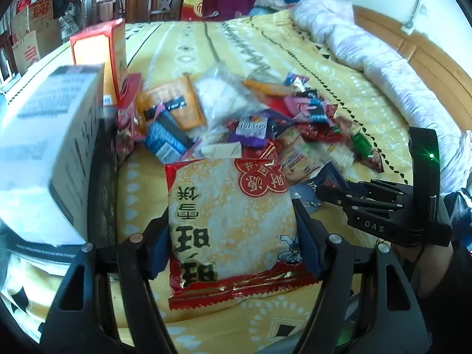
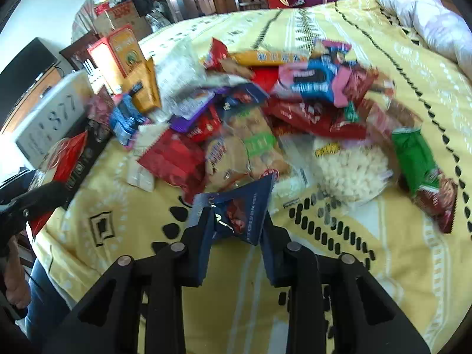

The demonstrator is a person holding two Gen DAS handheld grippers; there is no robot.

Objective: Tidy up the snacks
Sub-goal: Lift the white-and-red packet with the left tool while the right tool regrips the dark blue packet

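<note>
My left gripper (image 1: pixel 233 233) is shut on a large red-and-white rice cracker packet (image 1: pixel 230 215), with a pad pressing on each side of it, above the yellow bedsheet (image 1: pixel 141 194). The right wrist view shows my right gripper (image 2: pixel 236 221) shut on a small dark blue snack packet (image 2: pixel 239 206) at the near edge of the snack pile (image 2: pixel 265 112). That right gripper (image 1: pixel 324 193) also shows at the right of the left wrist view. The left gripper (image 2: pixel 50 194) and its red packet (image 2: pixel 65 159) appear at the left edge of the right wrist view.
A white box (image 1: pixel 44 147) and an orange-red carton (image 1: pixel 100 50) stand at the left of the bed. Several loose packets lie heaped mid-bed, among them a green one (image 2: pixel 413 159) and a clear bag of white pieces (image 2: pixel 351 168). A rolled pale quilt (image 1: pixel 368 44) lies far right.
</note>
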